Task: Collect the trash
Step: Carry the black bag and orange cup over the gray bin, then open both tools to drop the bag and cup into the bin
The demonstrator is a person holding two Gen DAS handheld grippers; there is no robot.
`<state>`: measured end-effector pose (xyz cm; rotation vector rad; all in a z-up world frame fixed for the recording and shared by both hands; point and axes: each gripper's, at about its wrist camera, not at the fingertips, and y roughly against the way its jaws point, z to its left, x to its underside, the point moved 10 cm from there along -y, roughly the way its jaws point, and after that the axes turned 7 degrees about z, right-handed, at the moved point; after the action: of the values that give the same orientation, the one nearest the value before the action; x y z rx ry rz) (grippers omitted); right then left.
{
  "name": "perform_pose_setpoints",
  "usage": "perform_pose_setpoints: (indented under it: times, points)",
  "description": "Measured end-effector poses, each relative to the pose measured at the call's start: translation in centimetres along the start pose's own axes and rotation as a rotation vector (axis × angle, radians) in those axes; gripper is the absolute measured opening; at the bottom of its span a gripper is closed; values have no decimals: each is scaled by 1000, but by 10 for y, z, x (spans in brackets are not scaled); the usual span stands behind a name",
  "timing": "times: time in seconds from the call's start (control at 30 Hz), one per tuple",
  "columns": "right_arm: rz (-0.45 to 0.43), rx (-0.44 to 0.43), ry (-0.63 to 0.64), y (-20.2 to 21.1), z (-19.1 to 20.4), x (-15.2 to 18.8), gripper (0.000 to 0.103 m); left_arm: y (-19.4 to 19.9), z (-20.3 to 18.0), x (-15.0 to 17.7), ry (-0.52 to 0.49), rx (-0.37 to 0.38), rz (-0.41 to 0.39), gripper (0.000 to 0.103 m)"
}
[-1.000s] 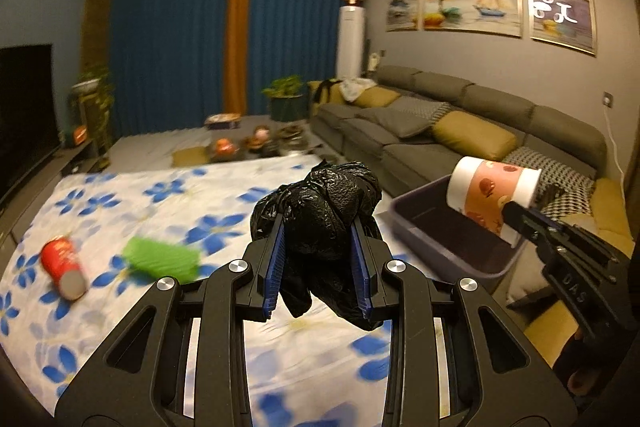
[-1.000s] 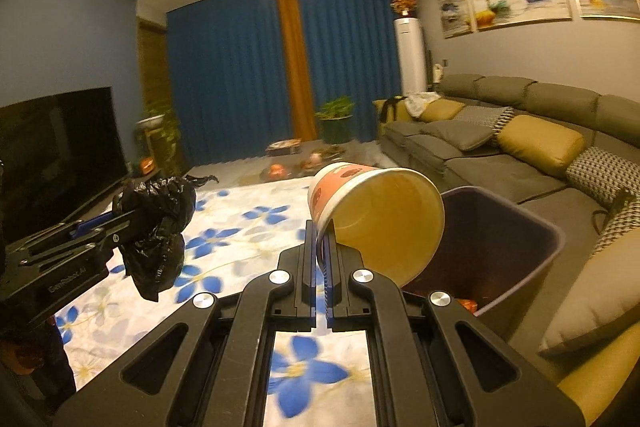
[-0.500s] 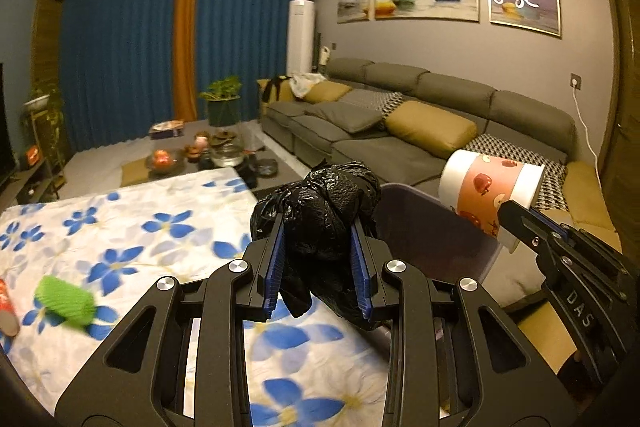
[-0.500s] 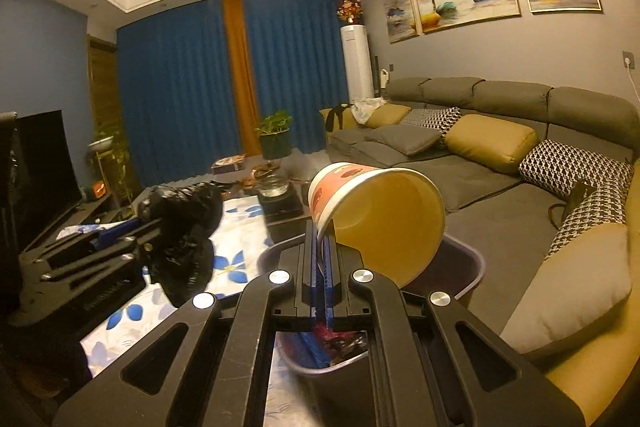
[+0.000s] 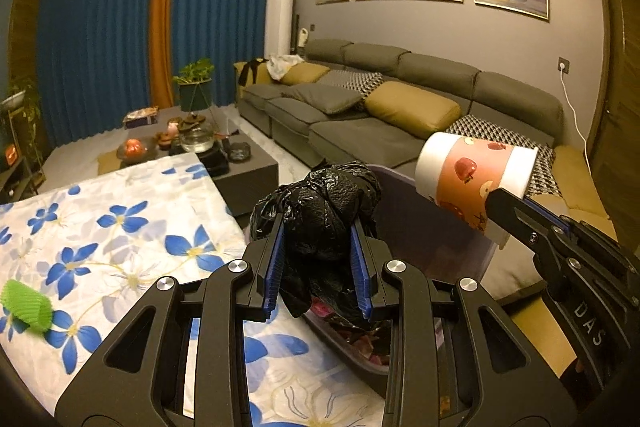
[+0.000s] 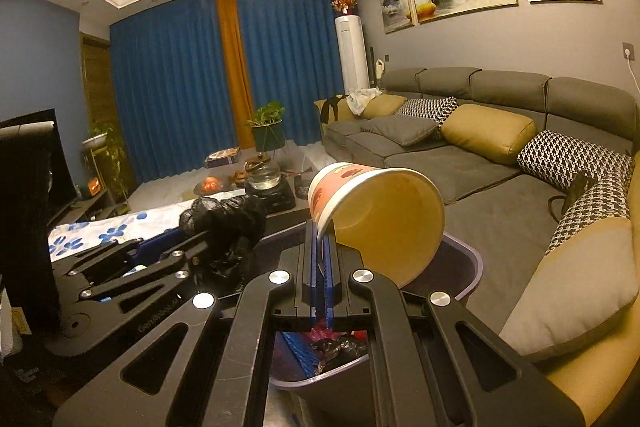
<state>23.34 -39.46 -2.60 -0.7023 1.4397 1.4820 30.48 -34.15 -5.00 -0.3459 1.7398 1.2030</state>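
Observation:
My left gripper (image 5: pixel 318 263) is shut on a crumpled black plastic bag (image 5: pixel 324 203) and holds it over the near rim of a purple trash bin (image 5: pixel 460 247). My right gripper (image 6: pixel 319 251) is shut on the rim of a paper cup (image 6: pixel 384 215) with an apple print, empty inside, held above the bin (image 6: pixel 464 259). The cup also shows at the right of the left wrist view (image 5: pixel 472 183), and the bag shows at the left of the right wrist view (image 6: pixel 228 223). Trash lies inside the bin (image 6: pixel 336 347).
A table with a blue-flower cloth (image 5: pixel 120 227) stands left of the bin, with a green foam sleeve (image 5: pixel 28 309) on it. A grey sofa (image 5: pixel 400 115) with cushions runs along the right wall. A dark coffee table (image 5: pixel 192 147) with dishes stands behind.
Both grippers have moved right from over the flowered table to above the bin, still holding the bag and the cup. The red can has left the left wrist view.

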Motion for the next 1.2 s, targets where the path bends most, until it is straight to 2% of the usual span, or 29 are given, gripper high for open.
perform_pose_setpoints:
  times: [0.57,0.6,0.67,0.7,0.73,0.9,1.0,1.07,1.13,1.2]
  points:
    - [28,21,-5,-12,-4,0,4,-30,-13,10,-25,63,57,32]
    - [30,23,-6,-12,-4,-1,4,-32,-14,12,-26,66,61,34]
    - [34,27,-7,-14,-5,-2,4,-36,-14,18,-43,72,74,47]
    - [36,27,-8,-15,-4,-2,4,-36,-14,21,-49,75,75,64]
    - [37,29,-8,-16,-4,-2,4,-37,-14,22,-47,67,71,76]
    - [49,36,-13,-23,-4,-2,4,-30,15,26,17,38,77,81]
    - [57,40,-19,-30,-5,-2,4,-15,36,28,45,-2,45,89]
    - [65,39,-25,-34,-5,-1,6,-4,50,29,61,-33,27,90]
    - [79,40,-26,-38,-5,0,13,6,61,30,72,-51,15,91]
    - [82,45,-28,-37,-3,0,32,20,72,32,87,-80,2,91]
